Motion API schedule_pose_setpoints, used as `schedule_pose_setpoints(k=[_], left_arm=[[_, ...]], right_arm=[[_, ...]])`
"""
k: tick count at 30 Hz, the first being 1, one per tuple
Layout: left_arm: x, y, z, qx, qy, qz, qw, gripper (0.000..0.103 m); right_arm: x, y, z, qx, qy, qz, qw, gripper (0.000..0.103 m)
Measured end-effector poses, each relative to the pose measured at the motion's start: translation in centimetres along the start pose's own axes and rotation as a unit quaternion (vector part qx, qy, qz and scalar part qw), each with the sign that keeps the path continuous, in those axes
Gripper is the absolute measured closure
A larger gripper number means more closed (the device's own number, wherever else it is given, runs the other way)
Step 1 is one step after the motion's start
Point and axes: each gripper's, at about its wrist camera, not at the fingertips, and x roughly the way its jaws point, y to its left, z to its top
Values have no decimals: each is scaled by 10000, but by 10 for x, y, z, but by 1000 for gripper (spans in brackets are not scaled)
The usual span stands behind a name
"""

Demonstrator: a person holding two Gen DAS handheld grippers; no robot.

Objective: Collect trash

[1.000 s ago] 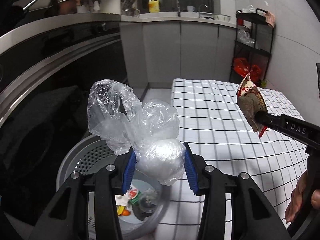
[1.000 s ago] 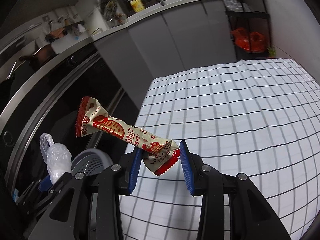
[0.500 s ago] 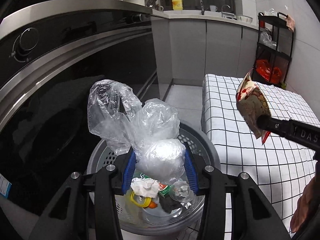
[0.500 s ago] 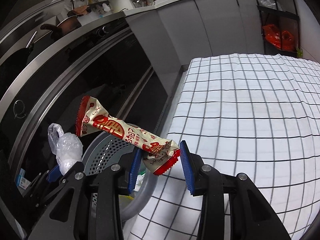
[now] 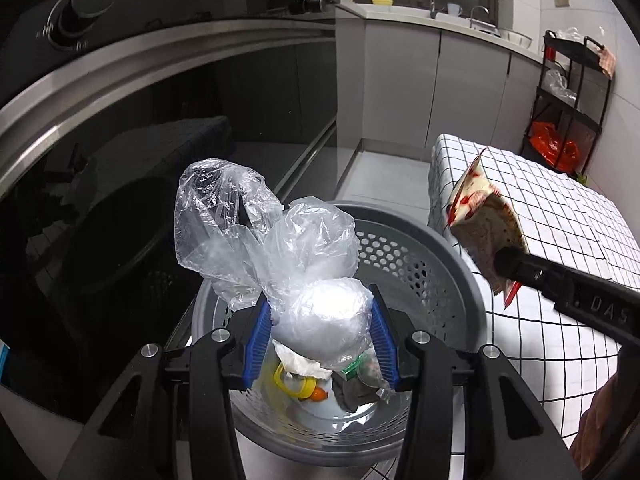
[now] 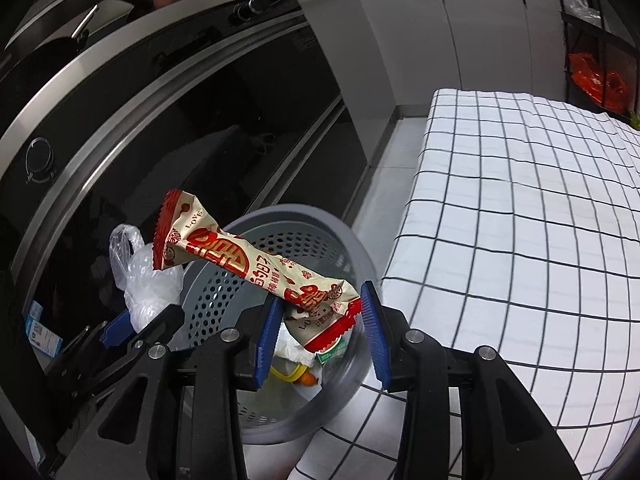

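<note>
My left gripper [image 5: 320, 332] is shut on a crumpled clear plastic bag [image 5: 280, 248] and holds it over the grey perforated trash bin [image 5: 432, 256]. My right gripper [image 6: 320, 320] is shut on a red and cream snack wrapper [image 6: 240, 260], also over the bin [image 6: 224, 288]. The wrapper [image 5: 486, 224] and the right gripper's finger show at the right of the left wrist view. The plastic bag [image 6: 140, 276] shows at the left of the right wrist view. The bin holds several pieces of trash [image 5: 304, 384].
A table with a white, black-checked cloth [image 6: 520, 220] stands right of the bin. A dark oven front [image 5: 120, 160] runs along the left. Grey cabinets [image 5: 400, 80] and a black shelf rack [image 5: 568, 92] stand at the back.
Both grippers have moved left off the table, and now hang over the bin. The bin's inside has come into full view. Both grips are unchanged.
</note>
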Motion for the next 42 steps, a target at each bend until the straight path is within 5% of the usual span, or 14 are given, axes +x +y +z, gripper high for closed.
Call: schedule_pose_setpoints(k=[9, 14, 42], left_arm=[[2, 12, -2, -164, 34, 59, 9998, 44], [0, 17, -1, -226, -21, 119, 9997, 31], [-12, 14, -3, -150, -255, 146, 9995, 25]], right_arm=[[18, 11, 4, -276, 136, -14, 9995, 58], [16, 5, 5, -273, 34, 29, 9996, 39], [-8, -6, -7, -65, -267, -224, 9994, 39]])
